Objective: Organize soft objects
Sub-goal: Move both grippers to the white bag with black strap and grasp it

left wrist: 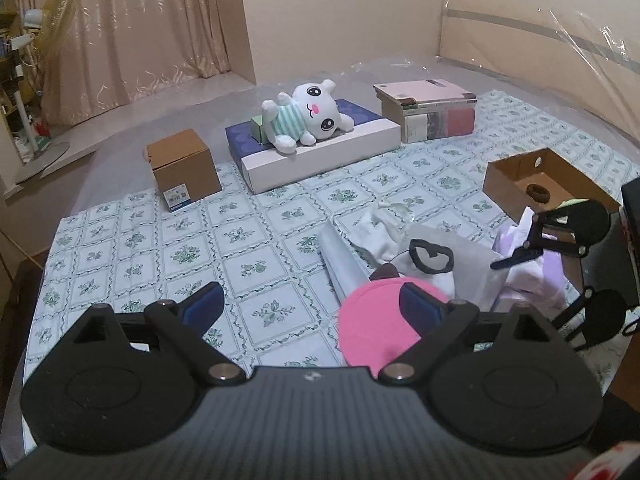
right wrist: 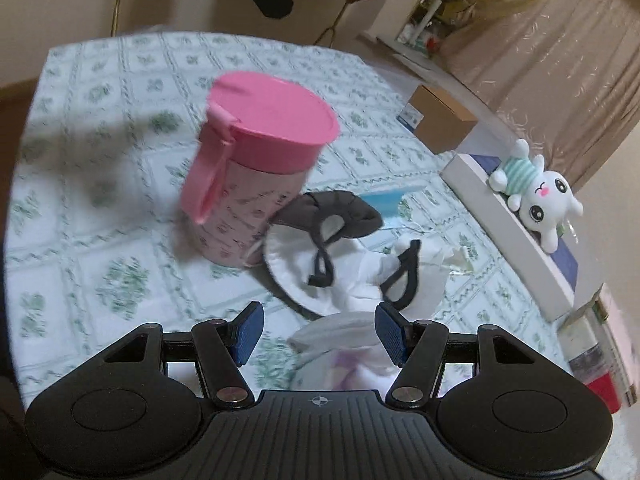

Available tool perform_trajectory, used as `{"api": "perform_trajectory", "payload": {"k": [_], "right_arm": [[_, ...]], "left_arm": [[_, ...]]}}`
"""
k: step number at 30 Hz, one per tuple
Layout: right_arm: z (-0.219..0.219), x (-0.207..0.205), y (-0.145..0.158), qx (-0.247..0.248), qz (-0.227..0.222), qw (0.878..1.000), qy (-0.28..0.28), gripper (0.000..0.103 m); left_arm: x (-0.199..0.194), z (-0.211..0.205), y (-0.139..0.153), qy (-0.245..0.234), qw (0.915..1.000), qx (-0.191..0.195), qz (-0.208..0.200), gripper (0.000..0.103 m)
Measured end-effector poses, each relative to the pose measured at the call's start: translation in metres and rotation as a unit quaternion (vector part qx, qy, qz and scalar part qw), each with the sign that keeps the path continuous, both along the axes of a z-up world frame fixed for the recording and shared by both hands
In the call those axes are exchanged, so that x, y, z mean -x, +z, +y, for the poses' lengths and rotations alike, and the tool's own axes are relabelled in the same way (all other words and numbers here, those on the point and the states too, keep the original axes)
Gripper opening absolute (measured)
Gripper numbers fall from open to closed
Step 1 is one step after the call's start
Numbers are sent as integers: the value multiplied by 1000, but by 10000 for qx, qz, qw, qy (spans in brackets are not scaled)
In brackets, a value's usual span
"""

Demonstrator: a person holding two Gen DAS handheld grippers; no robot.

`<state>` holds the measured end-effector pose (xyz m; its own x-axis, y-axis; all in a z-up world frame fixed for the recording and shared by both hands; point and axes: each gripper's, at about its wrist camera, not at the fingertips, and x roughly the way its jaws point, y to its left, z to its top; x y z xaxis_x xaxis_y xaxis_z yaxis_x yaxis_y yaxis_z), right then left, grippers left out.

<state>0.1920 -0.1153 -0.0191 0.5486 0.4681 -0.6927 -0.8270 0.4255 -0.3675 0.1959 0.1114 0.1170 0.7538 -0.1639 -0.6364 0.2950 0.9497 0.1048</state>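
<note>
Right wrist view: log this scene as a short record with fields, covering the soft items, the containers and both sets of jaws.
surface: floral tablecloth
soft pile: dark mask and white cloth heaped together, beside the pink canister
pink canister: upright, lid on
plush toy: lying on the flat white box
open cardboard box: right of the pile in the left wrist view
left gripper: jaws wide apart, nothing between
right gripper: jaws apart, over pale cloth, not gripping
</note>
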Motion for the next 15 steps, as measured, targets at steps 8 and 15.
{"api": "perform_trajectory", "payload": {"k": [8, 15], "right_arm": [[-25, -57, 38, -973, 847, 9843, -1202, 62], [-31, -130, 53, -1202, 1946, 9495, -2147, 51]], "left_arm": [[-29, 0, -3, -222, 9995, 108, 187, 93], [-55, -8, 8, -473, 9984, 126, 295, 93]]}}
